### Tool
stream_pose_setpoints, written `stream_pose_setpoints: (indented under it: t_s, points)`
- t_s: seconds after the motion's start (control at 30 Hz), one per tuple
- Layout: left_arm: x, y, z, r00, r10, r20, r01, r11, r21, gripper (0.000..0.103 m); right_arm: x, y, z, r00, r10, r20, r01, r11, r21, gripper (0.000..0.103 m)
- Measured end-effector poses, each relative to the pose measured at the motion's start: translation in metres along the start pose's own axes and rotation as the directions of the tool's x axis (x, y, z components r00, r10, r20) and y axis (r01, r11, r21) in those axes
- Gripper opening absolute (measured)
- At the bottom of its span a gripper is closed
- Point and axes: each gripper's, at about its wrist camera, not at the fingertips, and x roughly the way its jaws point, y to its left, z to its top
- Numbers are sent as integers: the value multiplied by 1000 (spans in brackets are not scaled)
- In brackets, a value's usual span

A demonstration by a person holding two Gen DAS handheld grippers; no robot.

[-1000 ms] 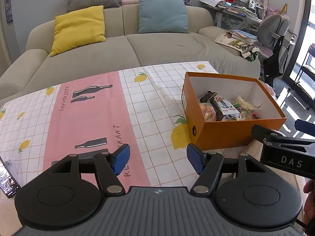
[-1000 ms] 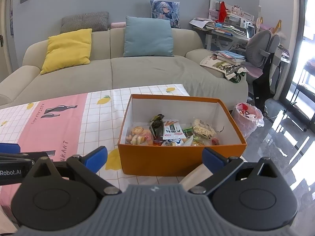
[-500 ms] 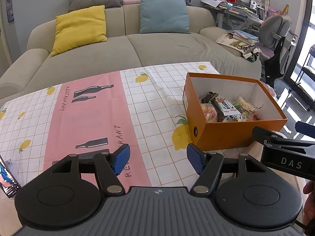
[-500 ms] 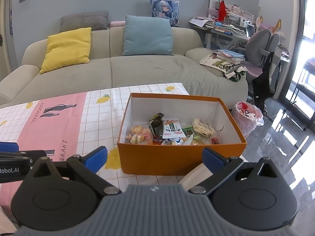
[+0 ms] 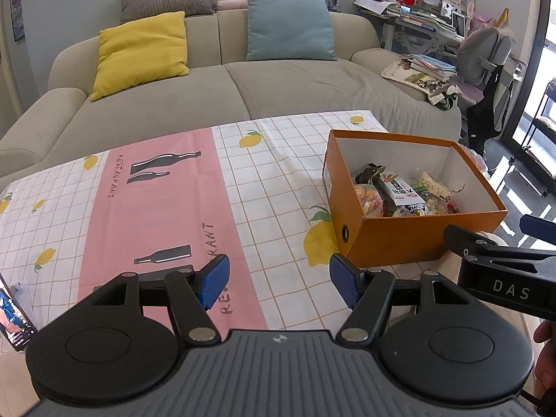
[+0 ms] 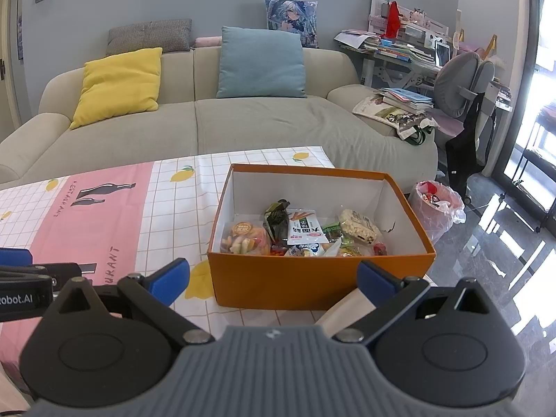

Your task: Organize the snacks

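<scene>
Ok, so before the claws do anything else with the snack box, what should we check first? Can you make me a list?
1. Left claw open with nothing in it: ok.
2. Right claw open with nothing in it: ok.
3. Snack packets all inside the orange box: ok.
4. No snacks left lying on the lemon tablecloth: ok for the part in view; the near edge is hidden behind the claws.
5. Box fully resting on the table: cannot tell, its right end sits near the table edge.
6. Phone at the left edge out of the way: ok.
</scene>
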Motion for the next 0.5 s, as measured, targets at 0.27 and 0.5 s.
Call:
stream_pose_setpoints:
  t_s: [0.27, 0.5]
  points:
    - [-2, 1, 3, 1000, -2, 4, 2, 1000, 3, 78, 0, 0, 0, 1000, 1, 2, -1, 1000, -3, 100]
    - [-3, 0, 3, 1000, -1, 8, 1, 1000, 3, 78, 0, 0, 0, 1000, 2, 0, -2, 1000, -5, 100]
